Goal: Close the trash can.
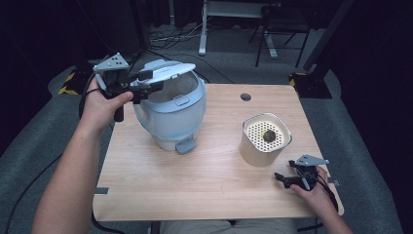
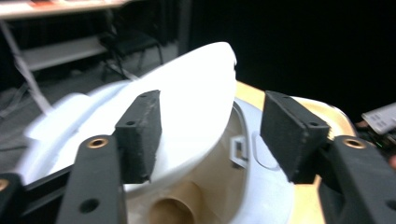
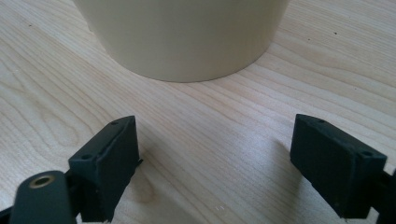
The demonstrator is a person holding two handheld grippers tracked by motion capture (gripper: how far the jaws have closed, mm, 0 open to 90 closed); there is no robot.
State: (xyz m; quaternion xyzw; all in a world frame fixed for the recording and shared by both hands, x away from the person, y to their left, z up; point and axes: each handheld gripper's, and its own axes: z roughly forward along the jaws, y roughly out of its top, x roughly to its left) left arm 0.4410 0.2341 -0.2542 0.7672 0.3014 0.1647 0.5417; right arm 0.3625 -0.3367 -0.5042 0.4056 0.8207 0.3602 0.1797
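Reaching in at the upper left of the high view, the left gripper point(image 1: 146, 83) sits at the lid point(image 1: 168, 70) of a pale blue-white appliance point(image 1: 170, 109) standing left of centre on the wooden table point(image 1: 195, 185). Lid tilted up, partly raised off the body. In the left gripper view the jaws stand spread, the white lid point(image 2: 196, 93) passing between them: left pad point(image 2: 139, 135) lies against or just beside the lid's surface, right pad point(image 2: 292, 135) apart from it. Not pinching, as far as can be told. Beige inner cavity point(image 2: 187, 200) of the appliance visible below the lid edge, lower centre of that view.

Right gripper point(image 1: 287, 179) low at the lower right of the high view, hand resting on the table near its front edge. Just up-left of it stands a cream container point(image 1: 265, 141) with a perforated insert and a small dark item point(image 1: 269, 135) on top. Right gripper view: jaws spread wide, nothing between them but bare wood point(image 3: 210, 154); the container's cream wall point(image 3: 187, 37) fills the upper centre, near the tips but apart.
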